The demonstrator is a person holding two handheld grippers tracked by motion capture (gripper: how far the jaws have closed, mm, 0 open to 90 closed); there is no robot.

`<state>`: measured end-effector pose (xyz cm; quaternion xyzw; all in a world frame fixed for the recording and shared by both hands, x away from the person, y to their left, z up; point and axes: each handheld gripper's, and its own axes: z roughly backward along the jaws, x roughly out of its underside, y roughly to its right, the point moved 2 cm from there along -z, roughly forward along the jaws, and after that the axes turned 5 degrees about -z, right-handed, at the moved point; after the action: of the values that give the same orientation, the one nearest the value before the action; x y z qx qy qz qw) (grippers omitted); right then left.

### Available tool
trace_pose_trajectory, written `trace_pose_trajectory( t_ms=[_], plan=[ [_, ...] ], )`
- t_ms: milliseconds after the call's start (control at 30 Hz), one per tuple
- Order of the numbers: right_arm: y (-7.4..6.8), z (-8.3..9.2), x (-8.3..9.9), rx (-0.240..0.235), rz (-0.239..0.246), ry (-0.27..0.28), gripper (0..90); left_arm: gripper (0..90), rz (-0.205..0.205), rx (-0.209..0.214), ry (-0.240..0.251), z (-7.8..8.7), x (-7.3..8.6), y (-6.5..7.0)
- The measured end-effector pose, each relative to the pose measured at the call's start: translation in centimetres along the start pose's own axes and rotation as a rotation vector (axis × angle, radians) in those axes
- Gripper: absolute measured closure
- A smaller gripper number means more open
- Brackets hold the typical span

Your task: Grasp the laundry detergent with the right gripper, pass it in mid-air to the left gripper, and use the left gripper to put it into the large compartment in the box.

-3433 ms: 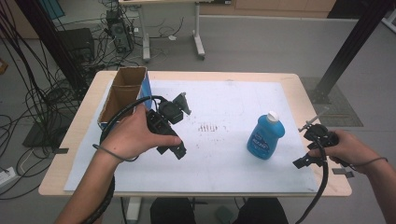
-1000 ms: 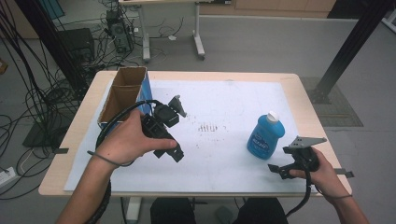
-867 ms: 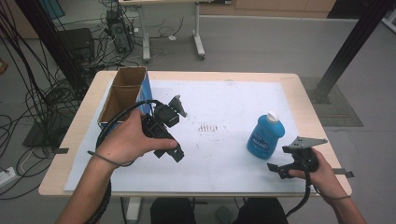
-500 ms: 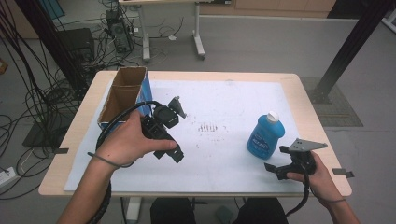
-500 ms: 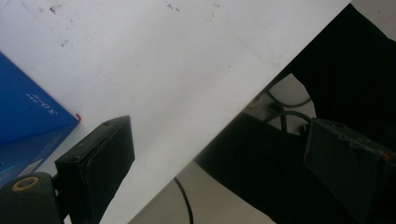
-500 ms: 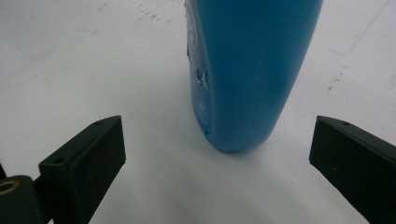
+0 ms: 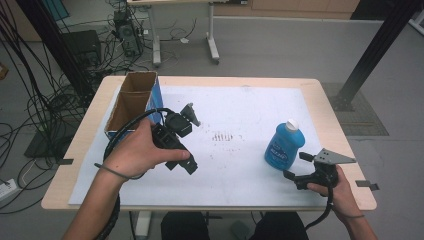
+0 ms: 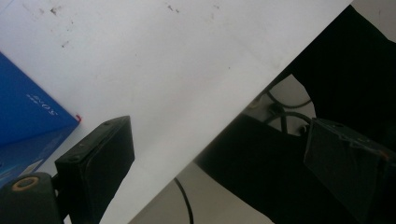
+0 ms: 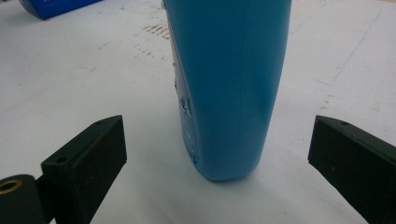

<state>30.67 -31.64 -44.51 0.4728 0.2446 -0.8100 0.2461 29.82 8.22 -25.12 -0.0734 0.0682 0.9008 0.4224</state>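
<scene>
The right gripper point(image 7: 295, 165) is spread wide, facing the blue bottle point(image 7: 283, 147) standing upright at the table's point(image 7: 325, 107) right, not touching. The left gripper point(image 8: 219, 163) gapes empty near the box point(image 7: 131, 102).

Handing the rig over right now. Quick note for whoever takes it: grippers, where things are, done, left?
Right gripper: open, jaws wide either side of the blue bottle, lined up on its base but not touching it.
Left gripper: open, holding nothing, held over the white mat near the cardboard box.
Blue bottle stands upright with its white cap on, at the right of the mat. The box sits open at the table's left rear.
Done: right gripper is aligned on the bottle.
Left: likely ease forward, close on the bottle and lift it; the open box looks a probable destination, but that is a guess.
</scene>
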Motion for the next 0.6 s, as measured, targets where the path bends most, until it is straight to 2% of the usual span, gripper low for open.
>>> trace_pose_trajectory(
  t_ms=[133,333,500,600],
  plan=[
    [0.14,-0.03,-0.03,-0.005,-0.009,0.034,4.0,8.8,0.009,0.001,0.005,0.03,0.11,0.00],
    [0.18,-0.09,-0.49,-0.034,-0.017,0.128,3.5,8.8,0.015,0.000,0.005,0.04,0.11,-0.04],
    [0.23,-0.15,-0.74,-0.038,-0.012,0.167,3.0,8.8,0.010,-0.004,0.001,0.24,0.07,-0.08],
    [0.31,-0.19,-0.85,-0.038,-0.014,0.182,3.0,8.8,0.023,-0.004,0.015,0.26,0.05,0.01]
  ],
)
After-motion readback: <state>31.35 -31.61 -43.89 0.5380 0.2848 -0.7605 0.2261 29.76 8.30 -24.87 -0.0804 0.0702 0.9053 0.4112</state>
